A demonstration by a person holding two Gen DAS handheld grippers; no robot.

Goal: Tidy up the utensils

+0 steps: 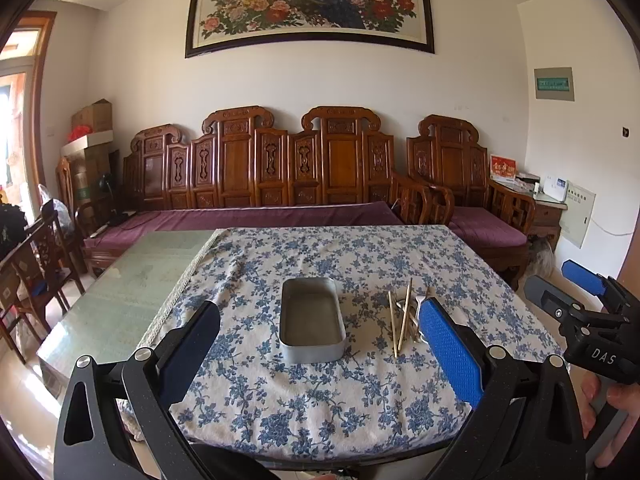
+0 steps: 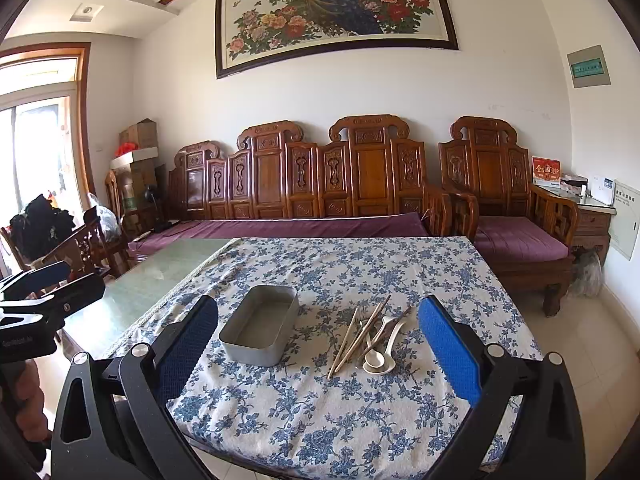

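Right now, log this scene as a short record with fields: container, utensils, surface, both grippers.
container: metal tin, rectangular, open top, nothing visible inside
utensils: chopsticks, white spoon and some metal pieces piled loosely, right of the tin, apart from it
surface: table under a blue floral tablecloth; bare green top on its left part
left gripper: open, holding nothing, above the near table edge, tin ahead of it
right gripper: open, holding nothing, facing the tin and the pile
task state: nothing in the tin yet
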